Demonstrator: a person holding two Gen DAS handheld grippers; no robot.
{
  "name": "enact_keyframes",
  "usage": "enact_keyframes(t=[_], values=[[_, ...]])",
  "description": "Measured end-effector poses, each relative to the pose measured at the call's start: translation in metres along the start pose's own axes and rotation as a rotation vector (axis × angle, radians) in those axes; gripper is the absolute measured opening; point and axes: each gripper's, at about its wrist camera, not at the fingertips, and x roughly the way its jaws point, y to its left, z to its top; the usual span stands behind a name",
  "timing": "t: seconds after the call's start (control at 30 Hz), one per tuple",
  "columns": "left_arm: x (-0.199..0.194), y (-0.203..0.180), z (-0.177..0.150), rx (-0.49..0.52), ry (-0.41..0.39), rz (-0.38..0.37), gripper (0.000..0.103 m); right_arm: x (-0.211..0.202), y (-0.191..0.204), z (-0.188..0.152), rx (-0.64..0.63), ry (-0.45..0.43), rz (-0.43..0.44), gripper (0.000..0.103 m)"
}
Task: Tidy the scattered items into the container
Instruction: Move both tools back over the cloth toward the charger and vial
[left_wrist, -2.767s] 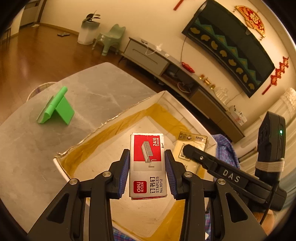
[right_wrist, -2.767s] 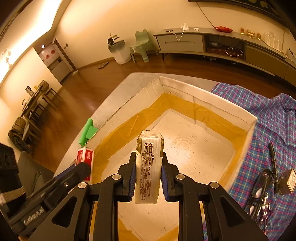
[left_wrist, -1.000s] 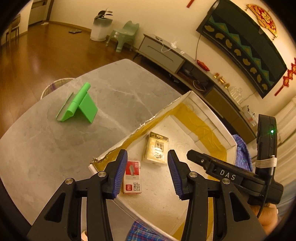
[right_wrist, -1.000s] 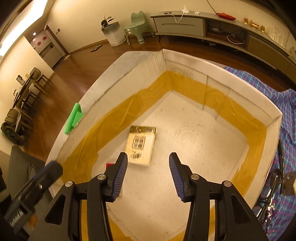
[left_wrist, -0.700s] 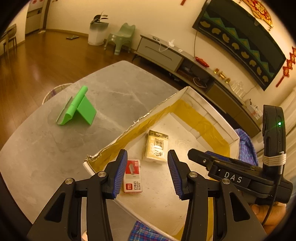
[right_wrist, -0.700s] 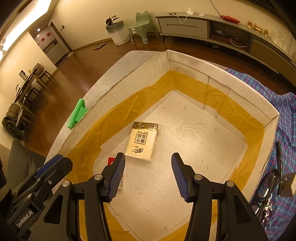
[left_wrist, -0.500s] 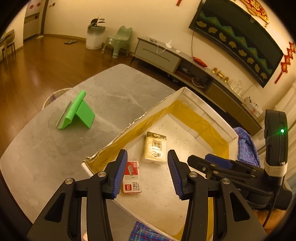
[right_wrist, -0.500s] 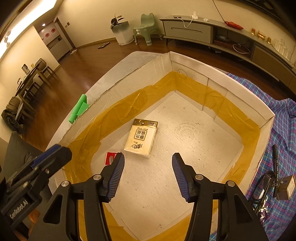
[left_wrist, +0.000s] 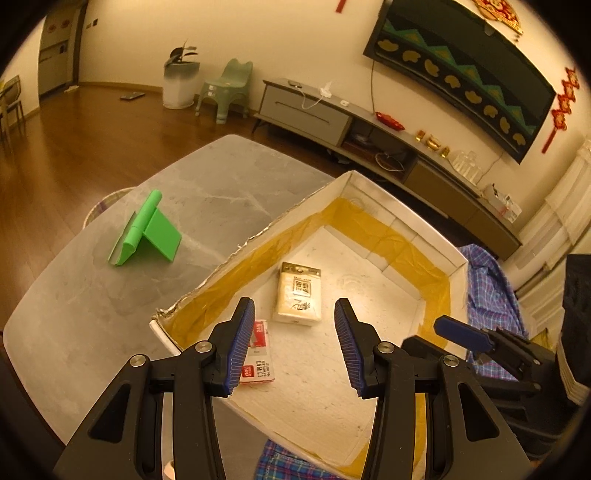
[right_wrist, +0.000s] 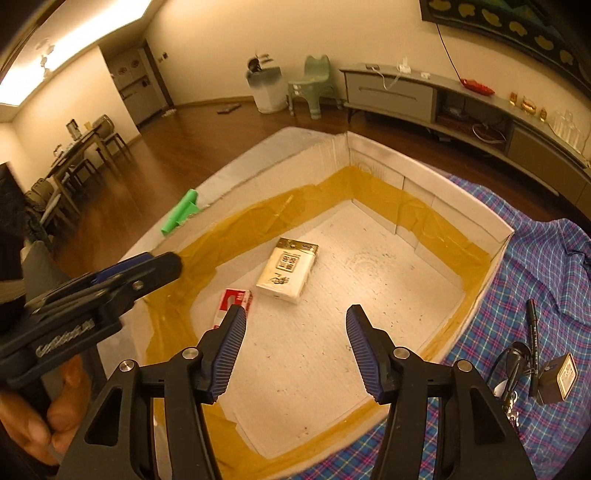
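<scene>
Staple box and tissue pack lie in the container below my tools. My left gripper is spread, empty; my right gripper is still opening, nothing between its jaws.

The left gripper's near finger covers one long edge of the red-and-white staple box. From the right wrist, the right gripper's finger hides that box's near end. The green phone stand shows only its top behind the white box's wall. Print on the tissue pack is too small to read. On the plaid cloth, the dark tangle beside the marker pen cannot be made out.
</scene>
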Motion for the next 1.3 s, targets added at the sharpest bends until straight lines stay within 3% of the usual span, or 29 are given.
enact_keyframes(t=[0.33, 0.47, 0.63, 0.93, 1.03, 1.3], values=[[-0.013, -0.034, -0.016, 0.130, -0.029, -0.028, 0.048, -0.047, 0.009, -0.026, -0.082, -0.133, 0.043, 0.058], [-0.020, -0.054, -0.031, 0.219, -0.029, -0.100, 0.048, -0.081, 0.004, -0.044, -0.088, -0.204, 0.077, 0.058], [-0.038, -0.081, -0.053, 0.300, -0.003, -0.249, 0.047, -0.114, -0.017, -0.078, -0.058, -0.247, 0.078, 0.058], [-0.044, -0.138, -0.098, 0.532, 0.073, -0.380, 0.047, -0.125, -0.080, -0.153, 0.101, -0.214, 0.068, 0.058], [-0.044, -0.159, -0.124, 0.660, 0.111, -0.426, 0.048, -0.117, -0.102, -0.183, 0.123, -0.175, 0.042, 0.058], [-0.036, -0.189, -0.183, 0.906, 0.194, -0.496, 0.046, -0.089, -0.108, -0.212, -0.019, -0.056, -0.028, 0.058]])
